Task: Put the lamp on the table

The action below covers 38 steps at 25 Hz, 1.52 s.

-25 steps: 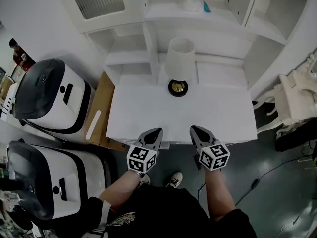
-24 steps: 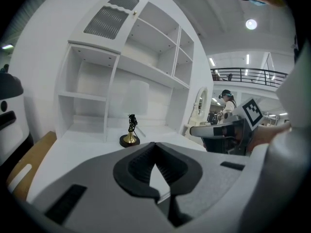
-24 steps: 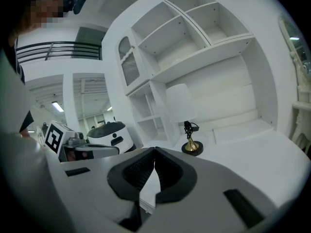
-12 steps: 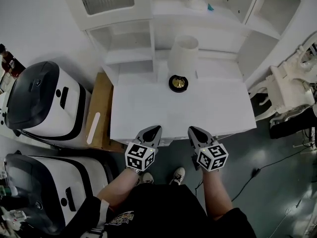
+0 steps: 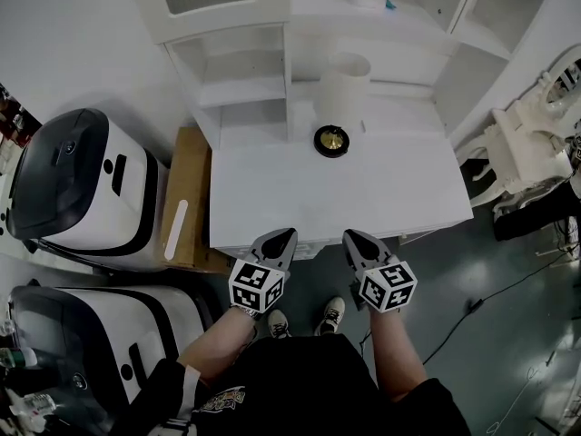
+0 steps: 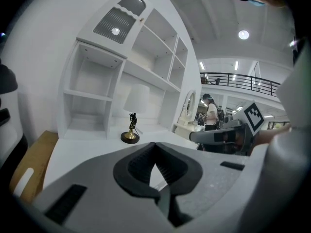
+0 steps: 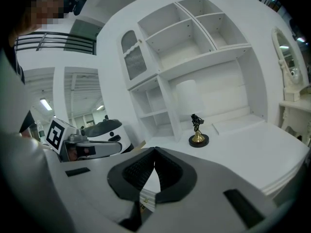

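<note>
A lamp with a white shade and a round black and gold base stands upright at the back of the white table, in front of the shelf unit. The same lamp shows ahead in the left gripper view, and the lamp also in the right gripper view. My left gripper and right gripper hover side by side at the table's near edge, well apart from the lamp. Both are shut with nothing between their jaws.
A white shelf unit rises behind the table. Two large white and black machines and a cardboard panel stand to the left. A white ornate chair is at the right, a cable on the dark floor.
The head view has shifted, so the table and lamp sit slightly further right and up. Both grippers stay shut at the table's near edge.
</note>
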Available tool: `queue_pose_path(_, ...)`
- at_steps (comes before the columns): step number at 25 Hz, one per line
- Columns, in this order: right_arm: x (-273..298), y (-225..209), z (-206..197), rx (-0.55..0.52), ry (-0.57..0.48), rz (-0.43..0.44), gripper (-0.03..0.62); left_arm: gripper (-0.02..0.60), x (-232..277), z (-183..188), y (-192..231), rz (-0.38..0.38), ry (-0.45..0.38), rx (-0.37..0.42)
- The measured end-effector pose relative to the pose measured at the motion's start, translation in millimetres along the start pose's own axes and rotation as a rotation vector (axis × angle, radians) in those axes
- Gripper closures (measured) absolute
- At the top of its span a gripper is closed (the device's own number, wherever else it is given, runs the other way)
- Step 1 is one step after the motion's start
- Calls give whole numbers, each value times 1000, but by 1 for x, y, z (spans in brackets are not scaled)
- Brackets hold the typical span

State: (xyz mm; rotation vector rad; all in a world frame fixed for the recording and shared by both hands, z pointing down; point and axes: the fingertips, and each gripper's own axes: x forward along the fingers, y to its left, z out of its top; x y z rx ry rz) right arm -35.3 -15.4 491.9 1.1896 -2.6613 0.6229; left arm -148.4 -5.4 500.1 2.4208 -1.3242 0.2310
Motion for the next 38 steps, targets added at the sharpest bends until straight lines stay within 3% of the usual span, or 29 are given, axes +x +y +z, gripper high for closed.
queue_pose_path(38,-13,41,-18,-3,-17,-20,569,575,-45,-17,-1,-19,6,1)
